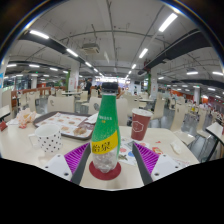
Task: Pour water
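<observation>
A green plastic bottle (105,120) with a yellow label and a green cap stands upright on a round red coaster (119,167) on the white table (25,150). My gripper (111,152) is open, with the bottle's lower part between its two fingers. A narrow gap shows at either side, between the bottle and the purple pads (78,156). A white cup with dark dots (46,138) stands left of the left finger. A red paper cup (140,124) stands beyond the right finger.
Printed sheets or a tray (72,126) lie behind the bottle to the left. A small object (180,146) rests on the table at the right. Chairs and further tables (185,118) fill the hall beyond.
</observation>
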`<state>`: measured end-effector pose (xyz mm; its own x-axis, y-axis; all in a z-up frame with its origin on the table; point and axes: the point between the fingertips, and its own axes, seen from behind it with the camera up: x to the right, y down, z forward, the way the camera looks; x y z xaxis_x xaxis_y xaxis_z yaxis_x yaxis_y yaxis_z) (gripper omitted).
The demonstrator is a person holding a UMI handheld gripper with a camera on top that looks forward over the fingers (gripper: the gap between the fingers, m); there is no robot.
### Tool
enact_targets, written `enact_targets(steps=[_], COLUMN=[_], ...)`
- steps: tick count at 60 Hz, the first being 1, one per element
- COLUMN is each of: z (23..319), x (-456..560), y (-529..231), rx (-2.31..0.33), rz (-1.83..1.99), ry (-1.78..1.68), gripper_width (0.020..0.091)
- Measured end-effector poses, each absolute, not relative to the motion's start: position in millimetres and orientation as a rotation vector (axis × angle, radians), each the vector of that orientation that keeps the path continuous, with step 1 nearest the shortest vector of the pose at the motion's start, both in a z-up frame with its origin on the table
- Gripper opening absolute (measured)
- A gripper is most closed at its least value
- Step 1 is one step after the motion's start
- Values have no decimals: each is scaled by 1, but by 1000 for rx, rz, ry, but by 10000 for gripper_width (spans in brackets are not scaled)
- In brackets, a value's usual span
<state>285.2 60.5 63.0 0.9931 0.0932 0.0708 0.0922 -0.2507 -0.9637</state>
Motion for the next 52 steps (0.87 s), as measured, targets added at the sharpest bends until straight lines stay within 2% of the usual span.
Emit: enact_targets(steps=[17, 29, 42, 52], z=[110, 125, 137, 127], x=[279, 249, 236, 231], y=[-91, -187, -229, -237], rx=[-1788, -1786, -1746, -1777], rz=[-28, -9, -120, -85], ry=[-90, -53, -105, -61], gripper_width=[849, 850, 844, 842])
